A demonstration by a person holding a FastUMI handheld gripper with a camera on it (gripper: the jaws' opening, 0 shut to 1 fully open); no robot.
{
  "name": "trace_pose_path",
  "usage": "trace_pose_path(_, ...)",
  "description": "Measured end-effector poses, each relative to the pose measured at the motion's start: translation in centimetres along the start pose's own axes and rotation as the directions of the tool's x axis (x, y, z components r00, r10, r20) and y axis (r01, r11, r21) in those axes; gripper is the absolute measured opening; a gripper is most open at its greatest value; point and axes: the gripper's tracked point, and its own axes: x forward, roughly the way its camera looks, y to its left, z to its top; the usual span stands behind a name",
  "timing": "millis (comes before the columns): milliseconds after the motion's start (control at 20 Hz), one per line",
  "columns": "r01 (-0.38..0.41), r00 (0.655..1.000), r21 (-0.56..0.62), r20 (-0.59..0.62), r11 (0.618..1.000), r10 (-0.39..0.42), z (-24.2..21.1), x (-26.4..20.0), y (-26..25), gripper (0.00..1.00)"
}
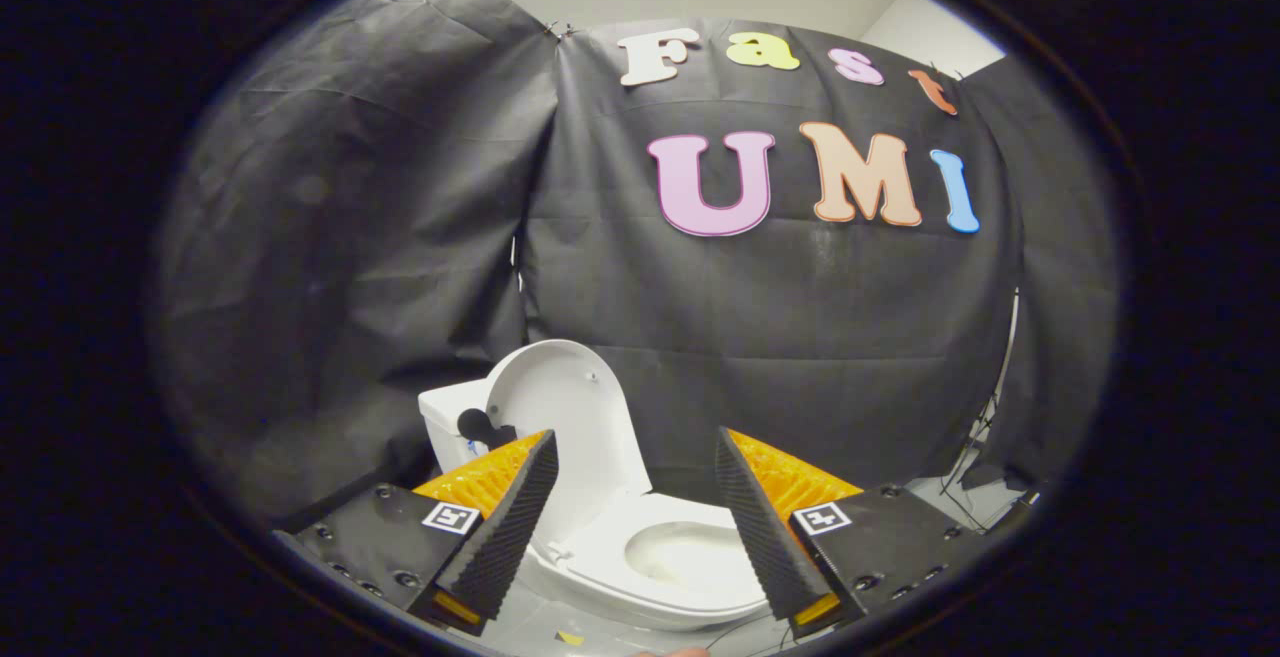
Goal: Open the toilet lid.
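A white toilet stands on the floor below and ahead of me. Its lid is raised upright, leaning back against the white tank. The seat ring lies down around the bowl, which shows between my fingers. My gripper is open, its fingers wide apart with nothing held between them. The left fingertip overlaps the lid's lower left edge in the view; whether it touches is not clear. A dark knob sits by the tank, just left of the lid.
Black cloth walls close the booth behind and to the left of the toilet. Cables and a stand run down the right side near the floor. The floor around the toilet base is pale.
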Motion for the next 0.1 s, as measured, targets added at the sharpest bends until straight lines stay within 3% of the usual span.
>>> trace_pose_path(100,0.011,1.0,0.012,-0.001,1.0,-0.011,-0.54,-0.15,-0.54,0.98)
